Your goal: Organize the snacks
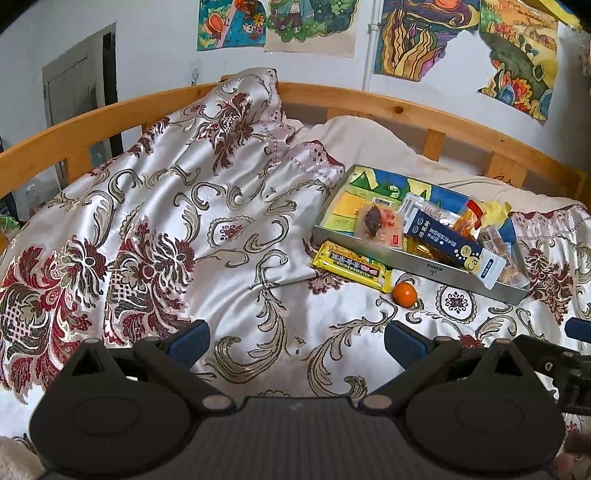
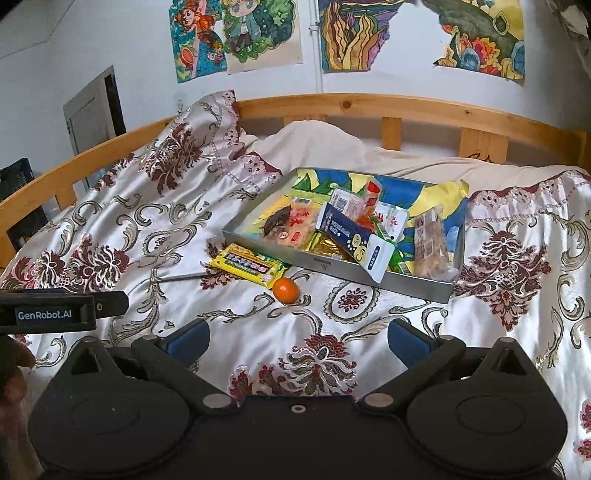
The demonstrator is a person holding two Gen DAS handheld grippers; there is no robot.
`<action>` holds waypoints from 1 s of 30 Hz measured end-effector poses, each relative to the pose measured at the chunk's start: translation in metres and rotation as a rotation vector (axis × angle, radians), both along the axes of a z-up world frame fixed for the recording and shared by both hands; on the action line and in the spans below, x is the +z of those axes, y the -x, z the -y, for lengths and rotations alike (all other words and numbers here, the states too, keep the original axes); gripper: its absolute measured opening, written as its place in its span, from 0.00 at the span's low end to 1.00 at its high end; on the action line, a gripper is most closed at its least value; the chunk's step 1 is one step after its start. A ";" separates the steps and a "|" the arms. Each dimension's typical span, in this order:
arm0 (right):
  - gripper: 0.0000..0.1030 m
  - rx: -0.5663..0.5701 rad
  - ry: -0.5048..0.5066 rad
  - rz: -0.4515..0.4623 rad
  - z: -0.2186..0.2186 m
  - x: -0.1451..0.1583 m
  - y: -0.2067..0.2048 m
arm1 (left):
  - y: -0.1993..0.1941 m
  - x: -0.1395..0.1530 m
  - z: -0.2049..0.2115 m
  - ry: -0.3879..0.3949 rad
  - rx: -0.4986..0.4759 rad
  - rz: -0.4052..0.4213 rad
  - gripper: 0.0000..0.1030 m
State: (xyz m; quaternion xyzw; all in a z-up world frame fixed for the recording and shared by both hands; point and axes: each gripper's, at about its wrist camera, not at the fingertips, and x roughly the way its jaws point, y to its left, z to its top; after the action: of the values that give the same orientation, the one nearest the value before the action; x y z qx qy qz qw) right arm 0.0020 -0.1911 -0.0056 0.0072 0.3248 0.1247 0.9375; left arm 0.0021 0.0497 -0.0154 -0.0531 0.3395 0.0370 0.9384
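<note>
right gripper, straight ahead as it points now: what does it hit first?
Probably just the bedspread. The right gripper is open and empty. Further along that line, slightly left, lies the small orange, then the snack tray. Depth is unclear.

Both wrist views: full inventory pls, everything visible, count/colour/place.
snack box: 1, grey metal with colourful lining, on the bedspread, centre right
blue carton: 1, navy and white, lying tilted across the packets in the box
snack packets: several, mixed clear, orange, gold and yellow, piled in the box
yellow snack bar: 1, yellow wrapper, on the bedspread against the box's near left corner
orange: 1, orange, on the bedspread beside the bar's end
bedspread: 1, white satin with maroon flowers, covering the bed
bed rail: 1, pine wood, behind the bed
drawings: several, multicoloured, on the wall
left gripper: 1, black with blue pads, open, empty
right gripper: 1, same, open, empty
</note>
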 end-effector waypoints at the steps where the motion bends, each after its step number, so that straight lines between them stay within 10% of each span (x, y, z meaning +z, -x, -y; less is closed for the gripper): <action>1: 0.99 -0.002 0.000 -0.003 0.000 0.000 -0.001 | -0.001 0.000 0.000 -0.002 0.000 -0.003 0.99; 30: 0.99 0.017 0.062 -0.028 -0.004 -0.012 -0.042 | -0.085 -0.008 0.014 -0.124 -0.212 -0.050 0.99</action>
State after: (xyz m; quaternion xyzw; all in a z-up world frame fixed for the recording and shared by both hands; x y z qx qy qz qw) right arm 0.0439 -0.1869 -0.0176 -0.0230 0.3416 0.1224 0.9316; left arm 0.0874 0.0357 -0.0239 0.0420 0.3637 -0.0402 0.9297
